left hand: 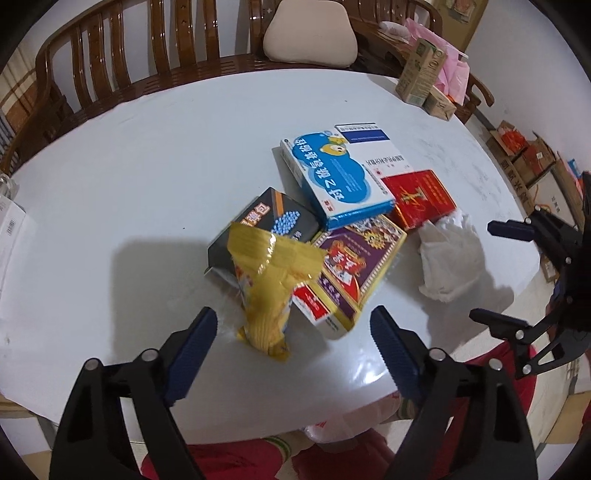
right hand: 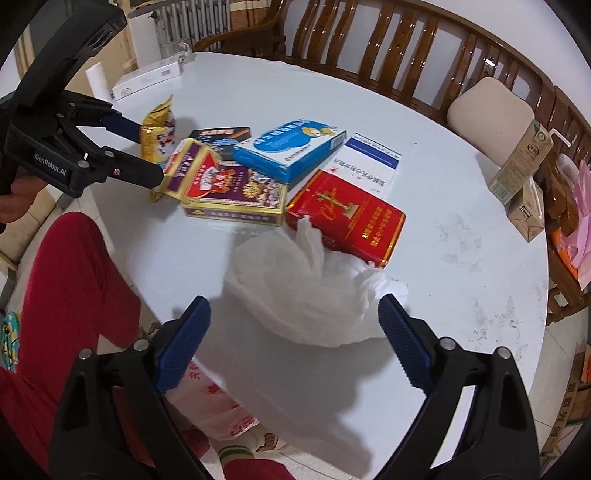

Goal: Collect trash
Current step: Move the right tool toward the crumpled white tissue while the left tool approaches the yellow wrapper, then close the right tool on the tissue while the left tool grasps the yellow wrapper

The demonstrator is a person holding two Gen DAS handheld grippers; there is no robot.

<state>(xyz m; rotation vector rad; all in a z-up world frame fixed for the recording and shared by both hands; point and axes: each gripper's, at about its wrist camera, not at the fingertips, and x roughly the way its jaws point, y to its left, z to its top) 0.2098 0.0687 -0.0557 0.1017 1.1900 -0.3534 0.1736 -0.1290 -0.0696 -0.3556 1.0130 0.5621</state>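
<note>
The left tongs (left hand: pixel 293 332) hang open over the yellow snack wrapper (left hand: pixel 267 286), which stands crumpled between the two blue tips at the near end of the pile. The right tongs (right hand: pixel 295 317) are open around the white tissue (right hand: pixel 306 295), soft and bunched, touching the red box (right hand: pixel 345 218) on the white surface (right hand: pixel 461 258).

A home's dining room. A round white table (left hand: pixel 155 177) stands ringed by carved wooden chairs (right hand: pixel 388 33), one with a beige cushion (left hand: pixel 308 35). Cardboard boxes (left hand: pixel 524 155) are stacked against the far right wall.
</note>
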